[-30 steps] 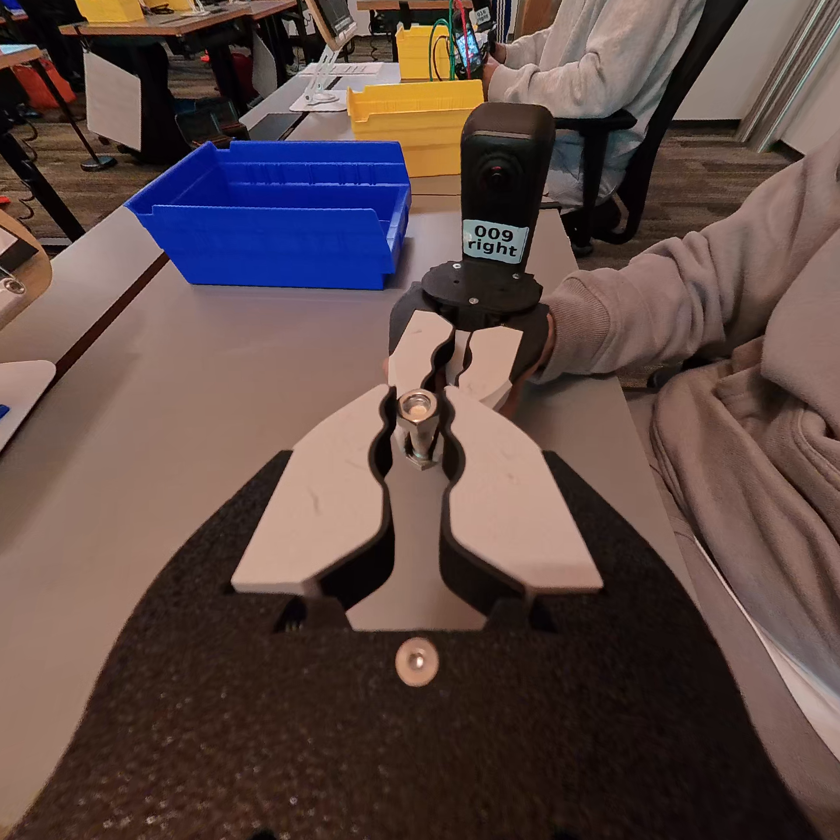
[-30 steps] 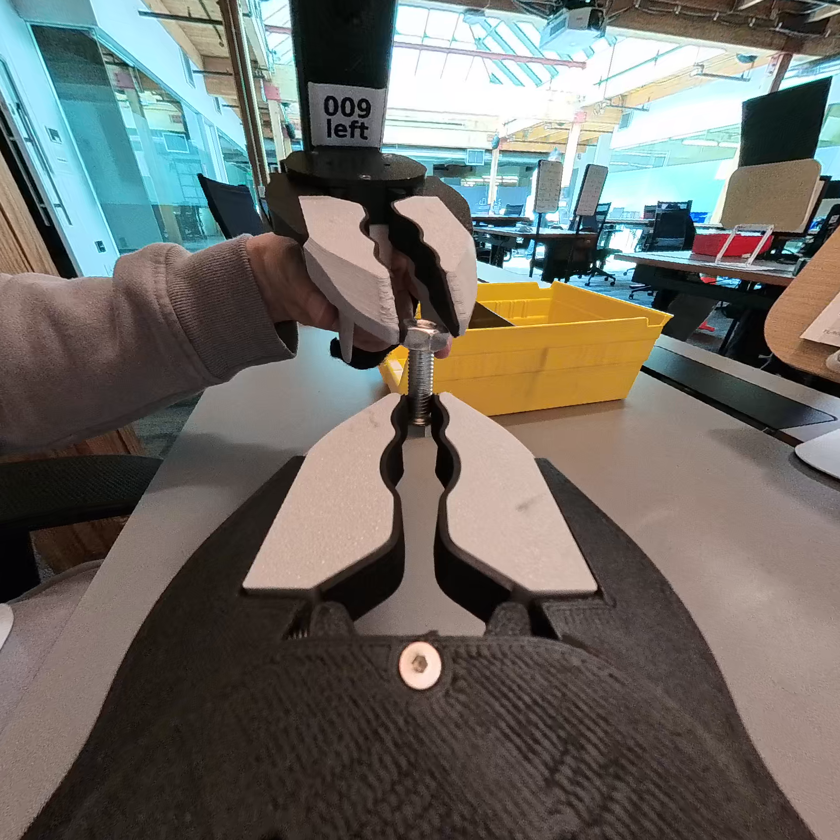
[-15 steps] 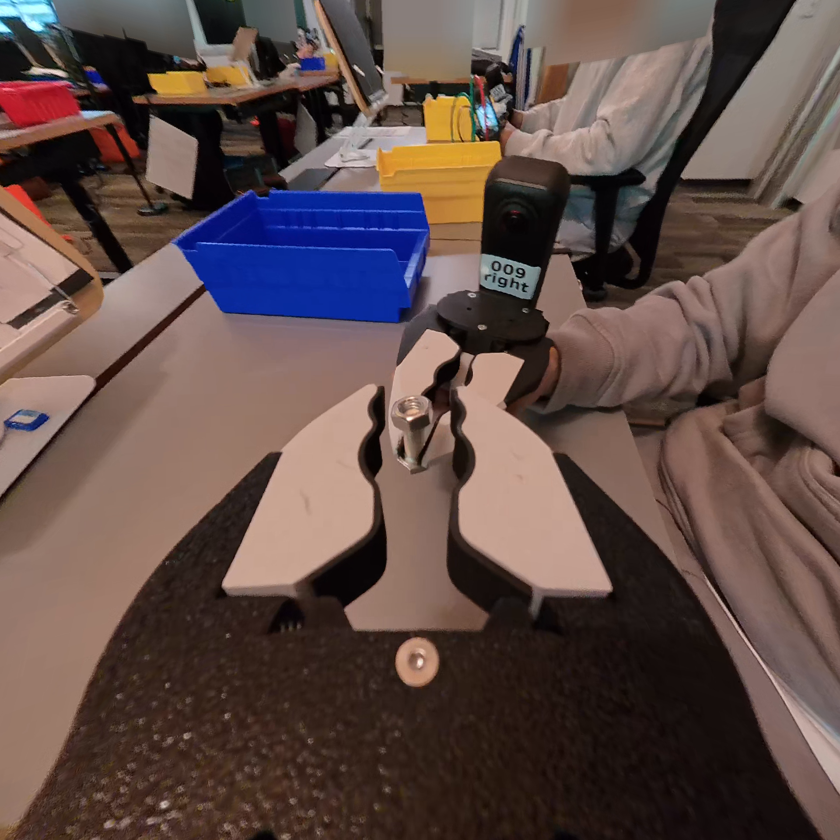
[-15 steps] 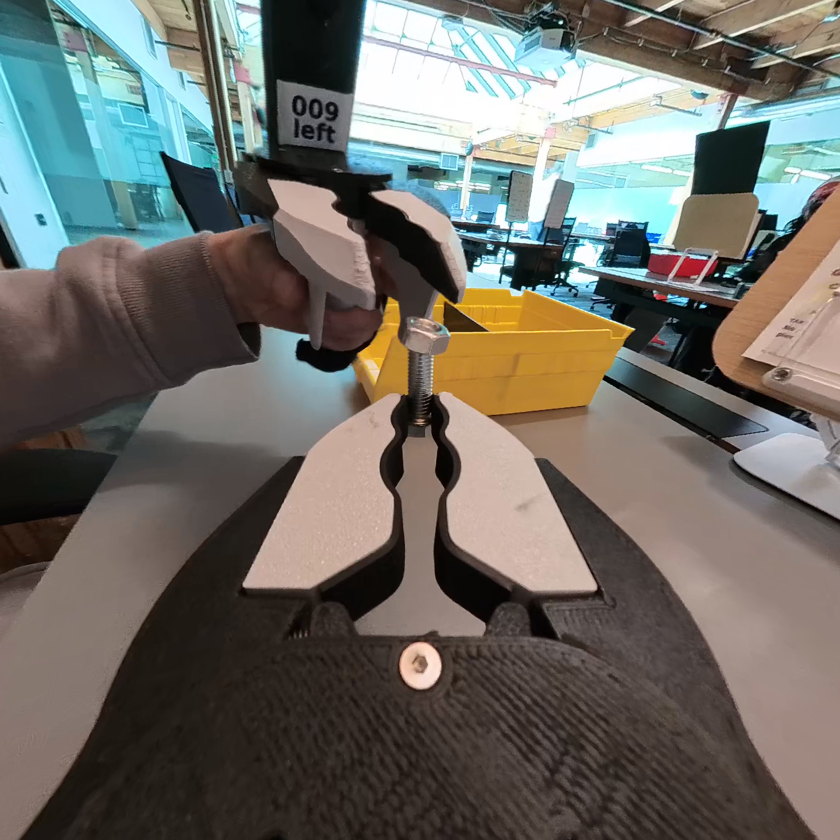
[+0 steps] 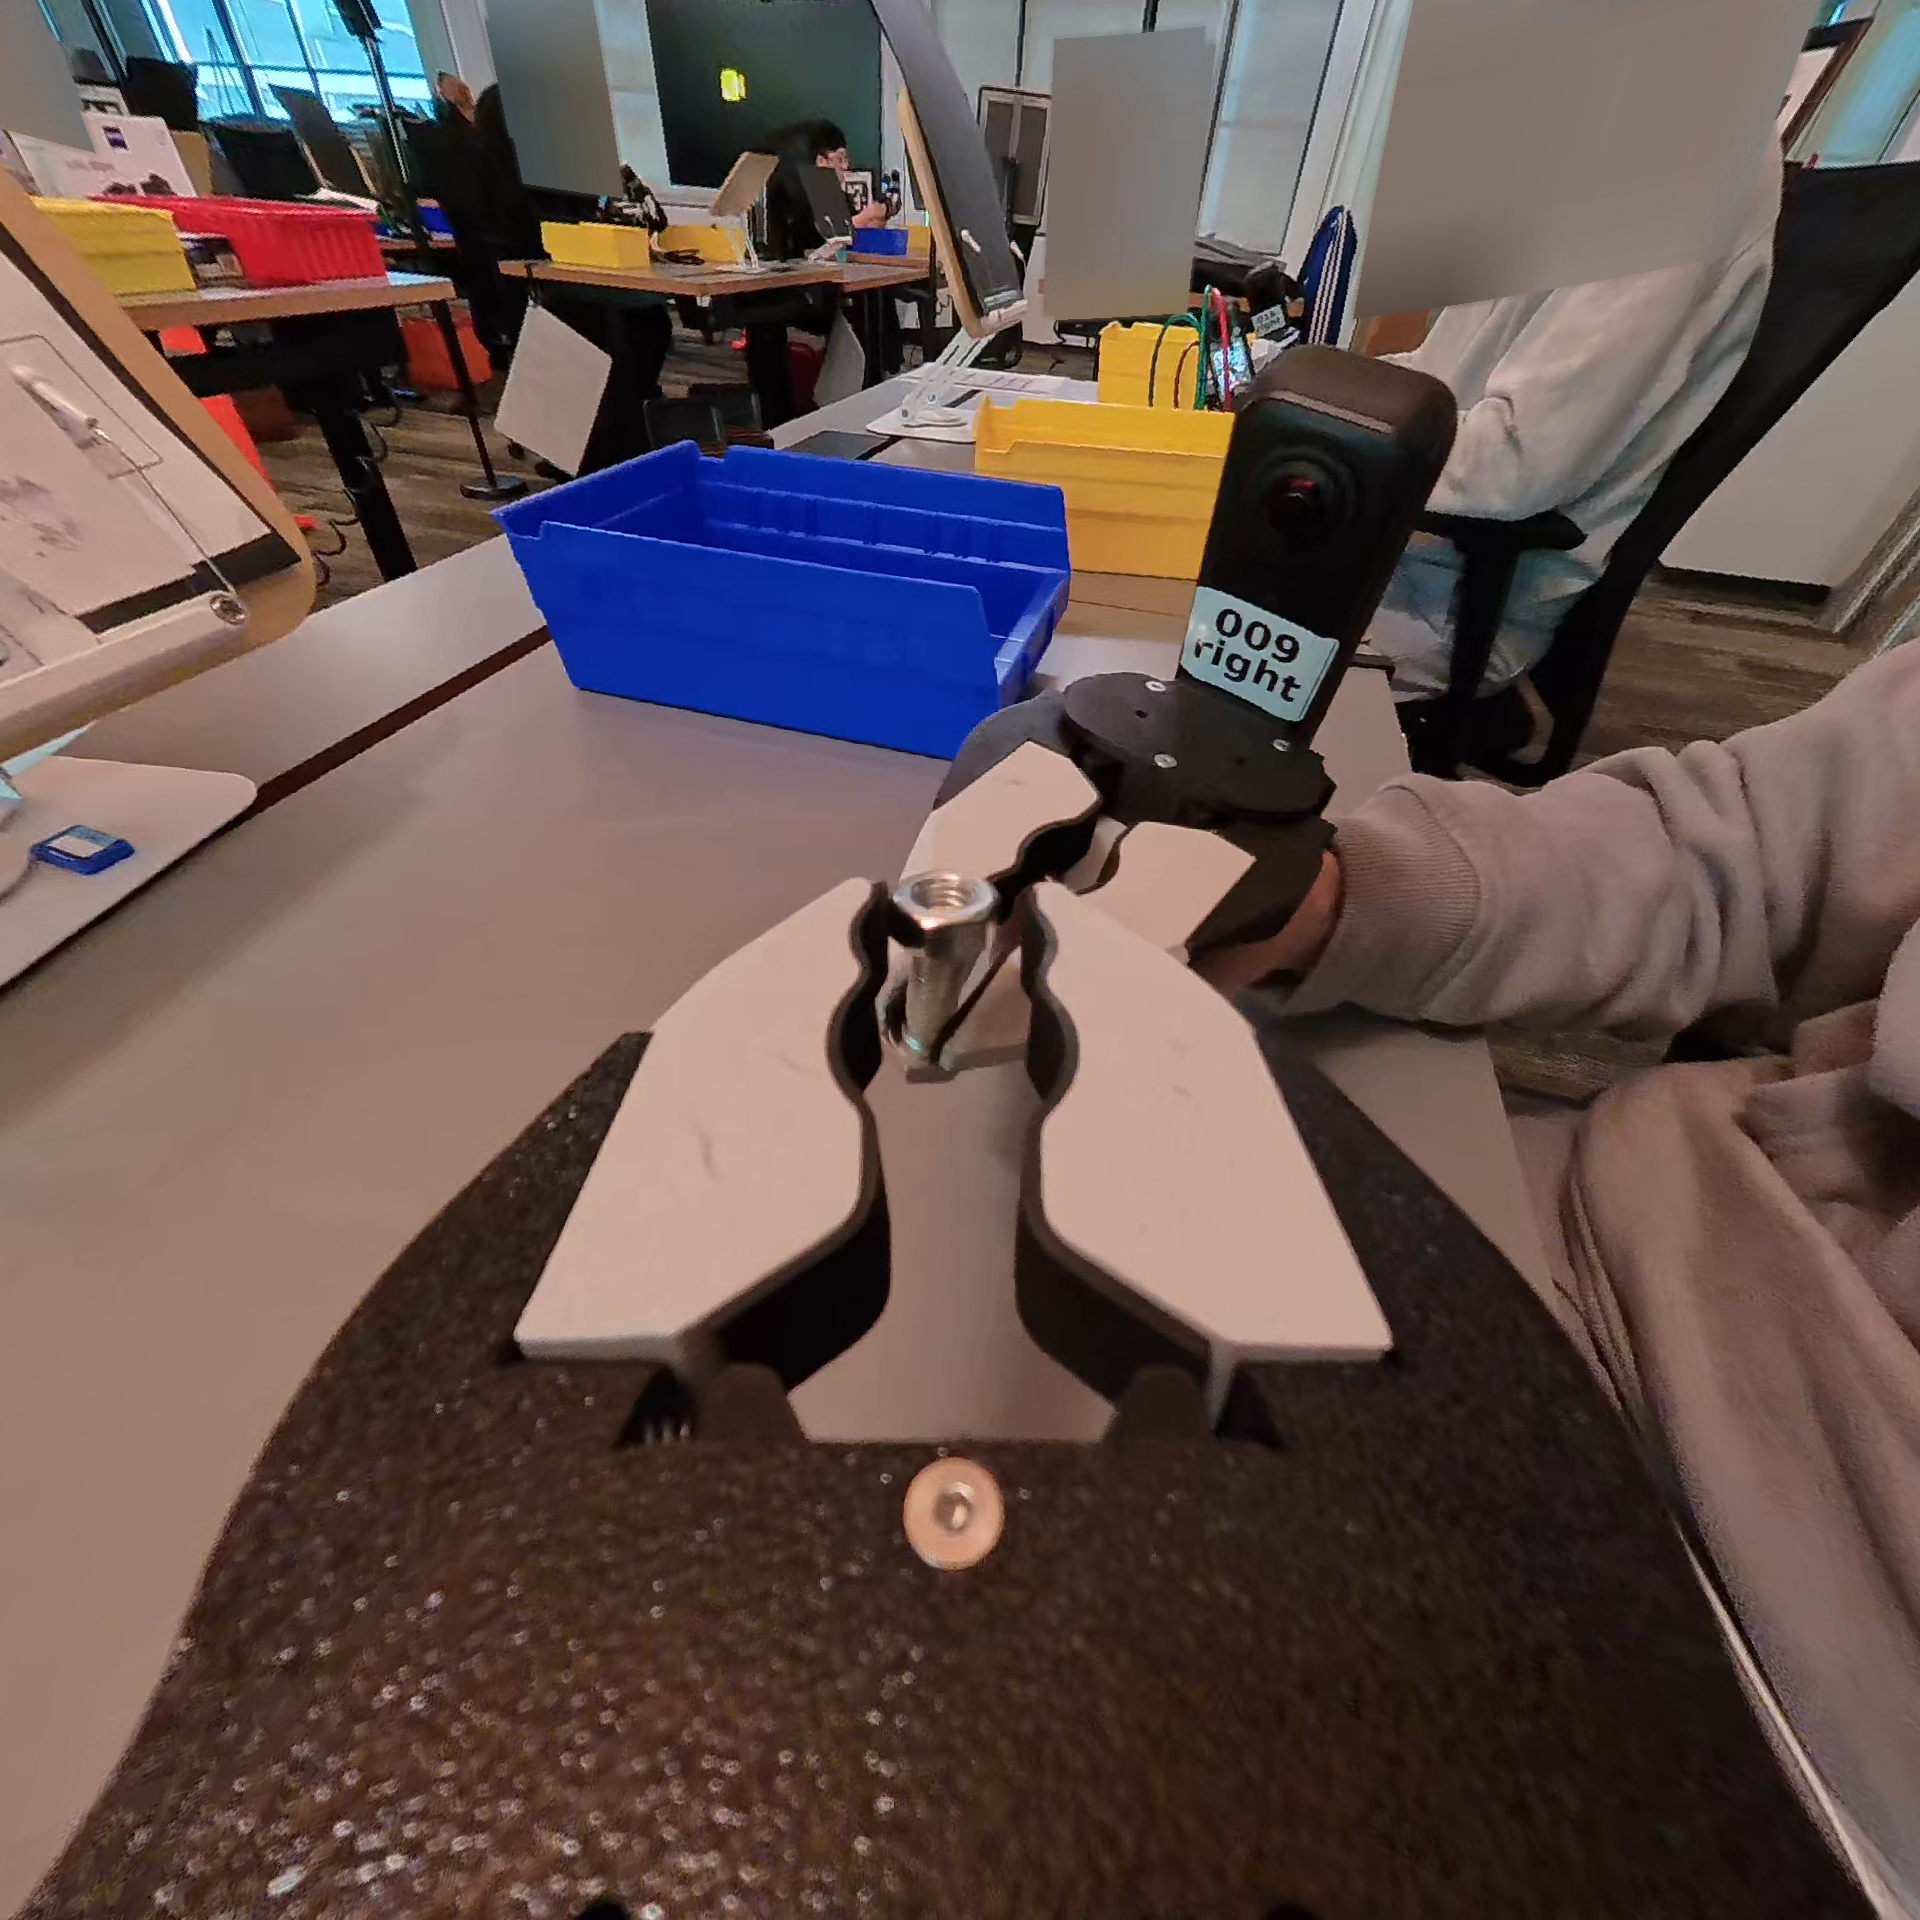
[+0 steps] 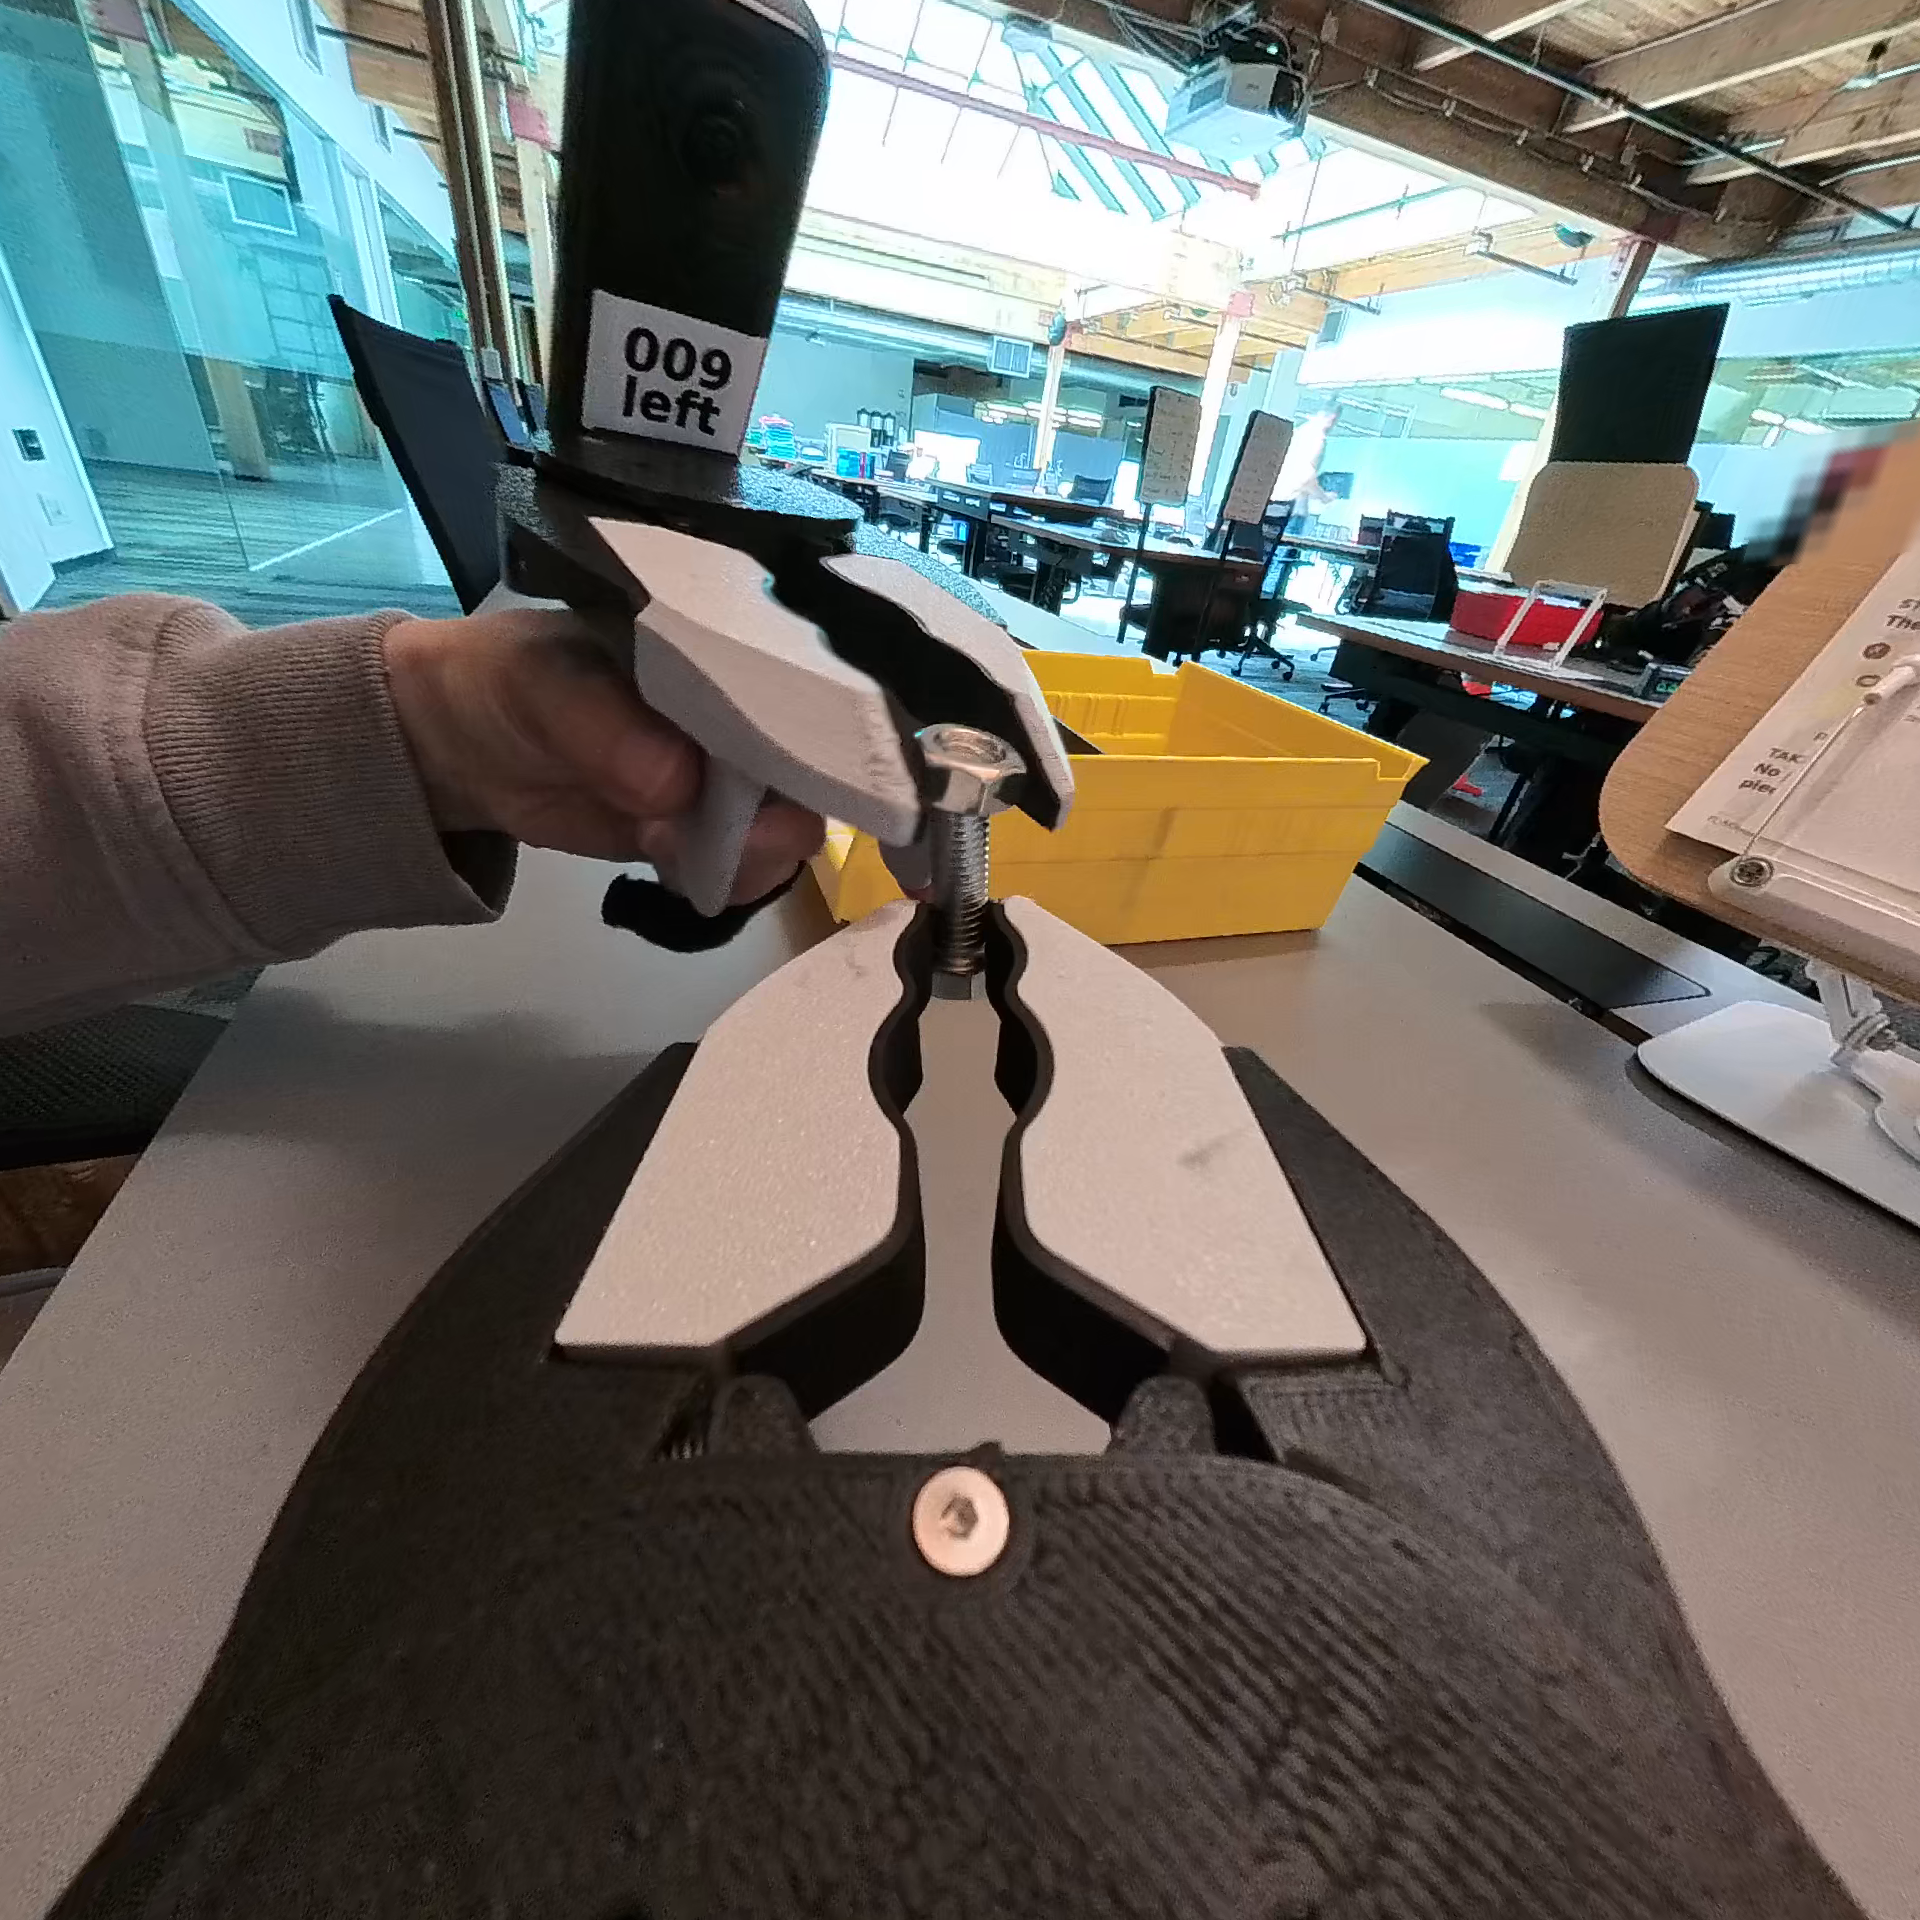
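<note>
The right gripper [image 6: 958, 935] has its jaws nearly together, pinching the lower threaded shank of an upright silver bolt [image 6: 961, 883] above the grey table [image 6: 1455, 1091]. The left gripper [image 5: 951, 914] has its jaws partly spread around the hex nut [image 5: 943, 904] at the bolt's top; whether both pads press on it cannot be told. A yellow bin [image 6: 1195, 831] stands behind; a blue bin [image 5: 790, 592] stands farther off.

Two grippers were counted, the left gripper [image 6: 971, 800] and the right gripper [image 6: 961, 940]. One bolt [image 6: 961, 883] and one nut [image 6: 971, 774] were seen. One blue bin [image 5: 800, 592] and one yellow bin [image 6: 1174, 810] were counted on the table [image 5: 416, 935].
</note>
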`<state>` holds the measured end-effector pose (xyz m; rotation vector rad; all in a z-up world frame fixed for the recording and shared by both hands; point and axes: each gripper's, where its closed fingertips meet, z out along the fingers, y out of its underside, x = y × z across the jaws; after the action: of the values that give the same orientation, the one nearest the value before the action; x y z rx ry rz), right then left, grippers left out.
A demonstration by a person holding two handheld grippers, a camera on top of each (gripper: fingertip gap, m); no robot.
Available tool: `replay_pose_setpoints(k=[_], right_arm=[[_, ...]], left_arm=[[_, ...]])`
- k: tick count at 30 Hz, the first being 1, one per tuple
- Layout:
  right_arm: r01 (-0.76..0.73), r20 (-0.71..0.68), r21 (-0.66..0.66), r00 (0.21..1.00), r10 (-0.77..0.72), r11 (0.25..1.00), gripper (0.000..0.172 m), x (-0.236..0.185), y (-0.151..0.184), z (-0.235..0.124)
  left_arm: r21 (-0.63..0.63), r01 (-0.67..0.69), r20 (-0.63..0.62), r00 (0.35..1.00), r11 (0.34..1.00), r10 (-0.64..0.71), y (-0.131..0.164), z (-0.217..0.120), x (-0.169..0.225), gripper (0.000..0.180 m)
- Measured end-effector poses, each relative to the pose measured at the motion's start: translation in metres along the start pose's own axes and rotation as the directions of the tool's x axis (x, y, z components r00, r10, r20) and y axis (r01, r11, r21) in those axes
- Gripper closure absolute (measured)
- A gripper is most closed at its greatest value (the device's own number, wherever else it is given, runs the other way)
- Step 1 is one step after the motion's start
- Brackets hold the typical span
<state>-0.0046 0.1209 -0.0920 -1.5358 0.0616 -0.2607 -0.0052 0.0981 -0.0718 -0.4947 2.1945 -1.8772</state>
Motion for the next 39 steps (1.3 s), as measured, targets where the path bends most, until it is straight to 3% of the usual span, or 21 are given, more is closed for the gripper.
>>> replay_pose_setpoints(k=[9,20,39], right_arm=[[-0.118,0.098,0.039,0.989,0.114,0.992,0.163,-0.009,-0.006,0.000],[-0.123,0.113,0.036,0.987,0.118,0.992,0.163,-0.011,-0.005,0.000],[-0.110,0.107,0.022,0.988,0.107,0.994,0.163,-0.011,-0.003,0.001]], left_arm=[[0.121,-0.023,-0.078,0.996,0.992,0.032,-0.005,-0.005,0.005,0.162],[0.133,0.013,-0.153,0.988,0.991,0.007,-0.004,-0.007,0.007,0.162],[0.141,0.017,-0.137,0.991,0.990,0.003,-0.002,-0.011,0.006,0.162]])
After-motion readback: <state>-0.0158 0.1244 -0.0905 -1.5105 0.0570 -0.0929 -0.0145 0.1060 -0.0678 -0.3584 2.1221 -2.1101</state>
